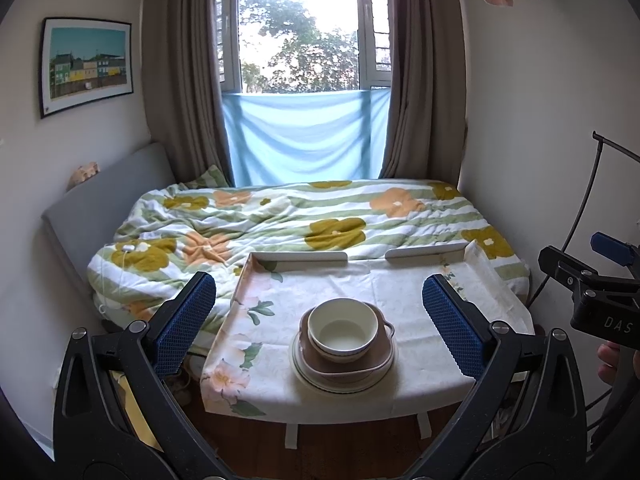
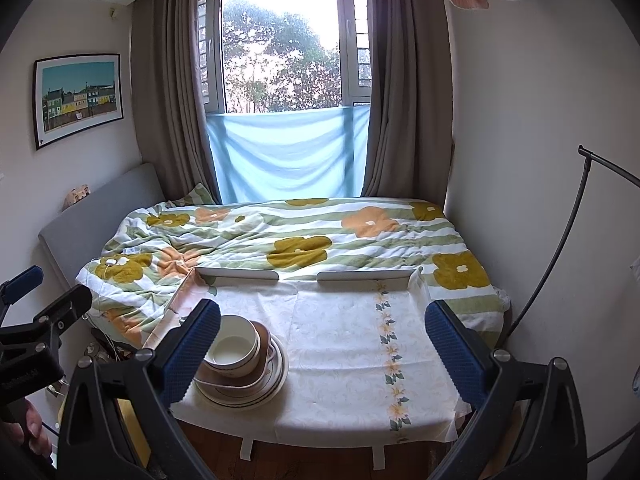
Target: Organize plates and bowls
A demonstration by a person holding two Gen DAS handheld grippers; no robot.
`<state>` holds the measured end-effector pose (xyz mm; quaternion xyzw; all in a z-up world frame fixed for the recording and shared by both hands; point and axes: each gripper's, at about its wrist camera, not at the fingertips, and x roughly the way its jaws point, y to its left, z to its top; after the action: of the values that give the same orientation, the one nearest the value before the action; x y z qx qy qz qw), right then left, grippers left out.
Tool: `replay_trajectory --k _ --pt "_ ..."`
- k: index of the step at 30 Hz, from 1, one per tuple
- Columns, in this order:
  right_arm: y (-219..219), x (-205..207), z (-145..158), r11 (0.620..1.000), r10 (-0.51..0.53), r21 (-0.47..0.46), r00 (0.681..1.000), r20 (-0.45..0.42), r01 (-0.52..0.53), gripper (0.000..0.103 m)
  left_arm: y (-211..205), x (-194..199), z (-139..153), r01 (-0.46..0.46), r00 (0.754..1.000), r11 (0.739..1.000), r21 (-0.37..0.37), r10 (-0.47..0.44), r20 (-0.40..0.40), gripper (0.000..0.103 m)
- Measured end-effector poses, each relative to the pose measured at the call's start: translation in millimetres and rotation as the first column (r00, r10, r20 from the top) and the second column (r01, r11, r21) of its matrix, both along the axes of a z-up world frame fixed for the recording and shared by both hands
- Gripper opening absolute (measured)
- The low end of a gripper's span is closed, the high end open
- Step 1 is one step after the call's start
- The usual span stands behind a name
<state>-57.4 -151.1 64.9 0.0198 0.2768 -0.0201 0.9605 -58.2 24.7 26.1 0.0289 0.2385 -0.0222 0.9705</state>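
Cream bowl (image 1: 343, 329) tops stacked brown dish (image 1: 346, 356) and plate (image 1: 320, 380), centred beyond left gripper (image 1: 320, 322); both grippers (image 2: 323, 346) gape wide, empty.

Small table (image 1: 420, 394) under floral cloth (image 1: 360, 284); stacked plates (image 1: 344, 376) and bowl (image 1: 343, 326) on it.

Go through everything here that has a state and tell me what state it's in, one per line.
Left gripper: open, empty.
Right gripper: open, empty.
Bowl: upright, empty, top of stack.
Brown dish: stacked under bowl.
Round plate: bottom of stack, on table.
Curtains: drawn apart.
Table: covered with floral cloth.
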Motion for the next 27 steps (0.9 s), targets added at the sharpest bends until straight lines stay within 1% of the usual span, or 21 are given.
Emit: replay_trajectory --k 9,21,27 --pt "5.0 1.6 -3.5 1.000 0.002 -0.002 1.000 -0.020 -0.002 0.102 -0.3 1.8 -2.6 -0.010 1.000 1.000 -0.001 0.010 -0.006 0.103" --pt "5.4 5.5 -4.5 1.000 0.002 -0.002 1.000 -0.024 -0.002 0.102 -1.3 2.3 -3.5 -0.012 1.000 1.000 0.001 0.012 -0.006 0.103" --pt "5.8 5.5 -4.6 1.000 0.001 -0.002 1.000 -0.027 -0.001 0.102 2.7 4.4 -9.5 -0.014 1.000 1.000 0.013 0.014 -0.003 0.103"
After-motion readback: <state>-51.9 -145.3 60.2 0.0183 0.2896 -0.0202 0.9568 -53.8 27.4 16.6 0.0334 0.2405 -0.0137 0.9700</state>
